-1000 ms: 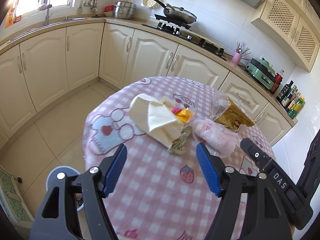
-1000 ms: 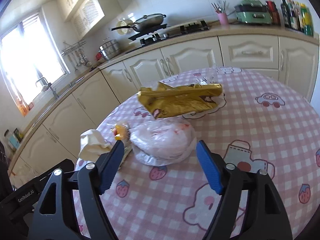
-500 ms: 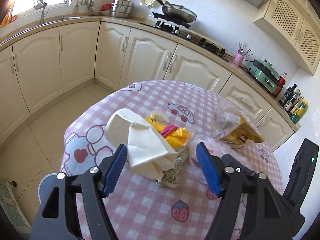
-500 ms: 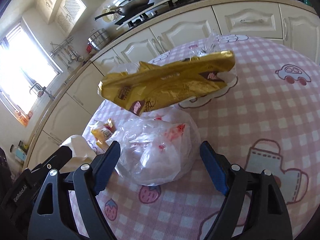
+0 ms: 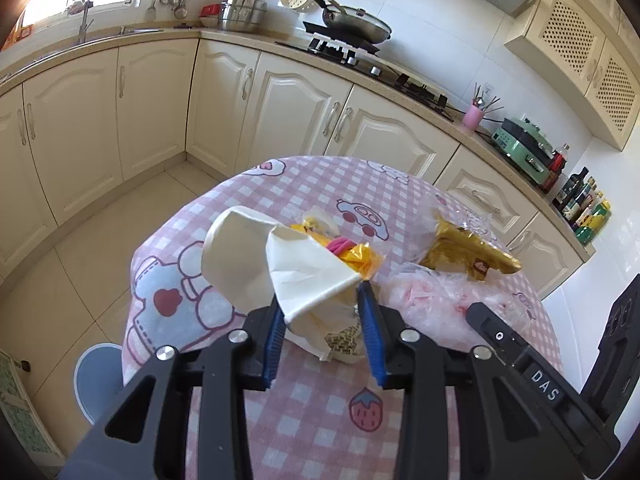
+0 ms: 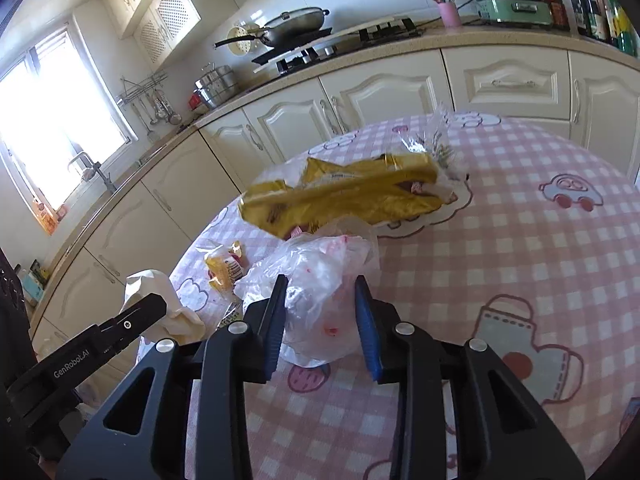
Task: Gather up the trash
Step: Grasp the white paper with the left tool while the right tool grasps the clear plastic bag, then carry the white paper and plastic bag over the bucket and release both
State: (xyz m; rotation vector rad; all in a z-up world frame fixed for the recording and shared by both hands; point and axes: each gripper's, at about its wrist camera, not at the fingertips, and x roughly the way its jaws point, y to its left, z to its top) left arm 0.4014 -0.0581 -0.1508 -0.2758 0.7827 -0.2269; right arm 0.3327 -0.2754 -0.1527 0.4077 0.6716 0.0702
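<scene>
The round bench (image 6: 520,240) in pink checked cartoon-print cloth carries a crumpled white paper bag (image 5: 256,264), yellow snack wrapper (image 6: 224,266), clear plastic bag (image 6: 320,276) and gold foil packet (image 6: 352,196).

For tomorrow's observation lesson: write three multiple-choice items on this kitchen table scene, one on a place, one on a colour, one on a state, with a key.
1. Where does the gold wrapper lie?
A. beyond the clear plastic bag
B. on the floor
C. in the sink

2. What colour is the checked tablecloth?
A. green and white
B. pink and white
C. black and yellow

3. What is between the left claw's pads?
A. nothing
B. a pan
C. cream crumpled paper

Key: 1 A, it rests on the table behind the bag that the right claw grips. 2 B, pink squares show everywhere. 3 C, the blue pads have just been closing and press the paper.
</scene>
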